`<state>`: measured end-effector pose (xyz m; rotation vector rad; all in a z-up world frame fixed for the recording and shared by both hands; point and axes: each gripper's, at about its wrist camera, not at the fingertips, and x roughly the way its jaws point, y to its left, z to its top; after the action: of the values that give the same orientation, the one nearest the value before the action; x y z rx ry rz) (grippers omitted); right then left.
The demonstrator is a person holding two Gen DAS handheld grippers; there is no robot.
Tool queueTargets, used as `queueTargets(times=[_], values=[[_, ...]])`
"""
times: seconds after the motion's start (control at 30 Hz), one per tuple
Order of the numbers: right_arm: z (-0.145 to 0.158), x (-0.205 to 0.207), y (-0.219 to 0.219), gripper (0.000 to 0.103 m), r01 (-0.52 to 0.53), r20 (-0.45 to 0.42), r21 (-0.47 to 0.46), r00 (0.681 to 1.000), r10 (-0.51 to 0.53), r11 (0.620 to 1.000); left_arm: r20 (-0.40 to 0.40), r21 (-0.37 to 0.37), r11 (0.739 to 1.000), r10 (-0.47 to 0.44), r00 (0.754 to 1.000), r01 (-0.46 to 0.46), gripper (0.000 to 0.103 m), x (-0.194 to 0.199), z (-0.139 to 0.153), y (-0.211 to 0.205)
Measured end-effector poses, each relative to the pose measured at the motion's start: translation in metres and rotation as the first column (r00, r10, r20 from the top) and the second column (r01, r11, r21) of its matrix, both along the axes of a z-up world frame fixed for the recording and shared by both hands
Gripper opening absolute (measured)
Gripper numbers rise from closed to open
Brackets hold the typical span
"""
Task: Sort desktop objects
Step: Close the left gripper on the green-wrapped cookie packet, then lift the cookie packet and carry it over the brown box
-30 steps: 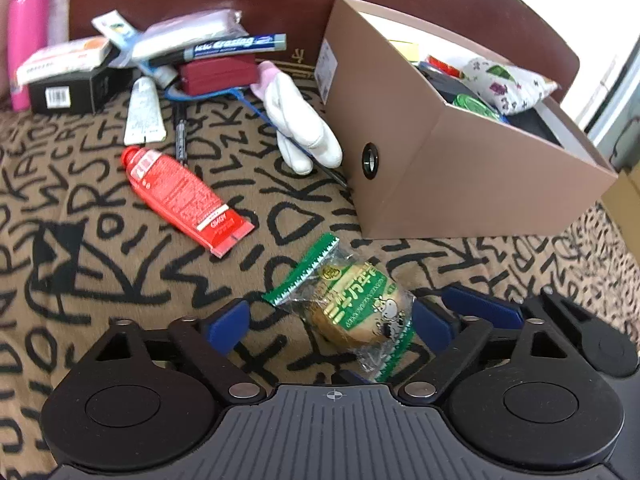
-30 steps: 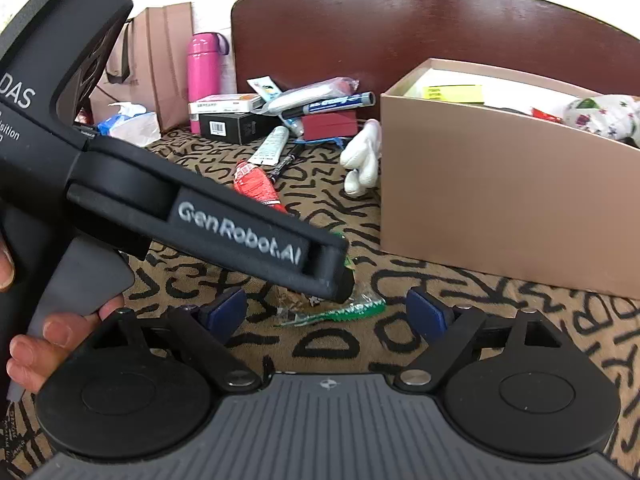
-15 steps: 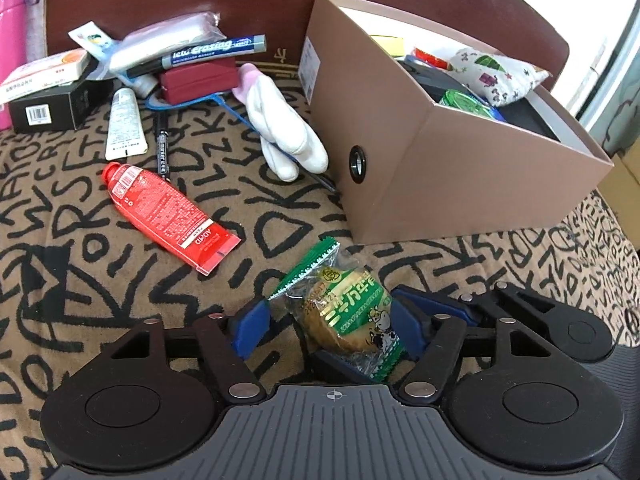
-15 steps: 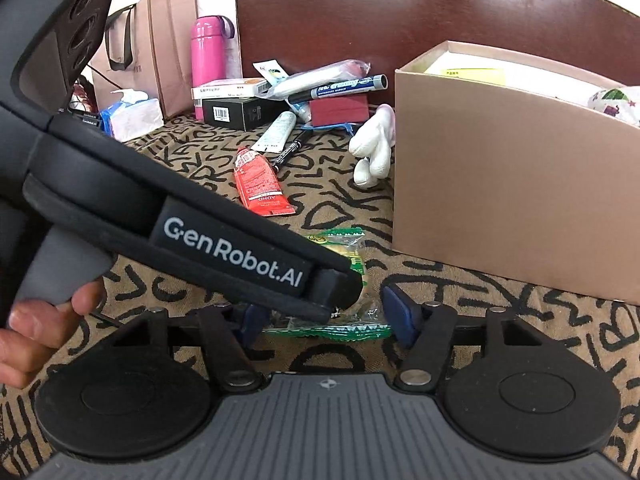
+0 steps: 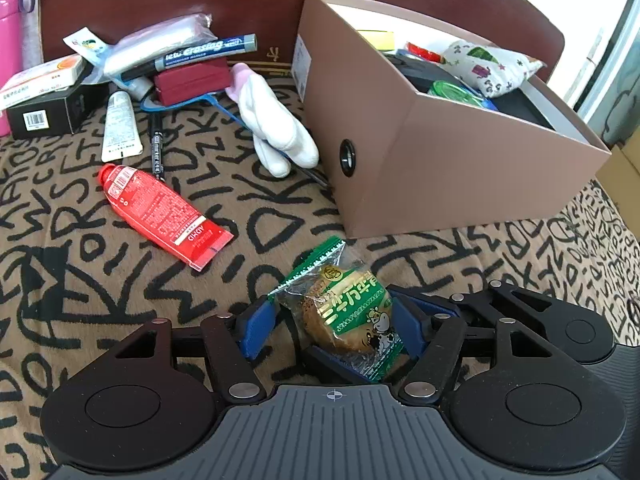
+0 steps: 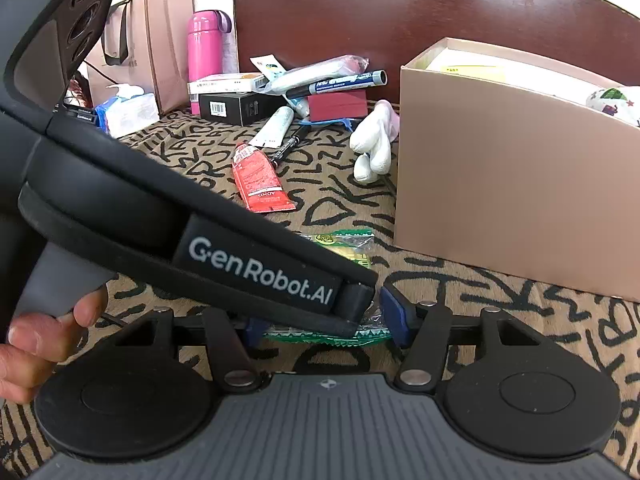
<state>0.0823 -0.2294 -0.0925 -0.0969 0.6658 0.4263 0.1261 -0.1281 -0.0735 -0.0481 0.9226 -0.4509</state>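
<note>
A green-wrapped snack cake (image 5: 347, 308) lies on the patterned cloth between the blue pads of my left gripper (image 5: 332, 322); the jaws have narrowed around it, the right pad touching, the left pad a little apart. My right gripper (image 6: 324, 326) has its blue pads close on the packet's green edge (image 6: 348, 244), mostly hidden behind the left gripper's body. The tan open box (image 5: 460, 160) holding several items stands just behind to the right.
A red tube (image 5: 160, 210), a white tube (image 5: 119, 128), a black marker (image 5: 157, 148), a white plush toy (image 5: 276, 124), a blue marker (image 5: 200, 54), a maroon case (image 5: 192, 80), a black box (image 5: 52, 110) and a pink bottle (image 6: 206, 46) lie at the back left.
Both grippers moved in on the snack packet and their jaws narrowed from wide open to close around it. The packet has lifted slightly at its near end.
</note>
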Motion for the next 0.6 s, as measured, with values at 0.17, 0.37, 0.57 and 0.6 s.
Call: queueTargets(times=[0.17, 0.37, 0.57, 0.6], values=[[0.004, -0.006, -0.001, 0.062, 0.017, -0.015, 0.014, 1.000, -0.016, 1.000, -0.006, -0.010, 1.000, -0.024, 1.000, 0.024, 0.053, -0.010, 0.003, -0.003], [0.009, -0.020, -0.007, 0.061, 0.042, -0.026, 0.041, 0.999, -0.041, 0.998, -0.012, -0.026, 0.999, -0.043, 0.999, 0.042, 0.051, -0.023, 0.006, -0.005], [0.028, -0.043, -0.014, 0.060, 0.066, 0.034, 0.040, 0.997, -0.068, 0.997, 0.036, -0.058, 0.996, -0.065, 0.997, 0.067, 0.044, -0.042, 0.027, -0.007], [0.033, -0.047, -0.015, 0.060, 0.070, 0.051, 0.041, 0.996, -0.072, 0.997, 0.054, -0.060, 0.996, -0.069, 0.996, 0.072, 0.044, -0.045, 0.033, -0.008]])
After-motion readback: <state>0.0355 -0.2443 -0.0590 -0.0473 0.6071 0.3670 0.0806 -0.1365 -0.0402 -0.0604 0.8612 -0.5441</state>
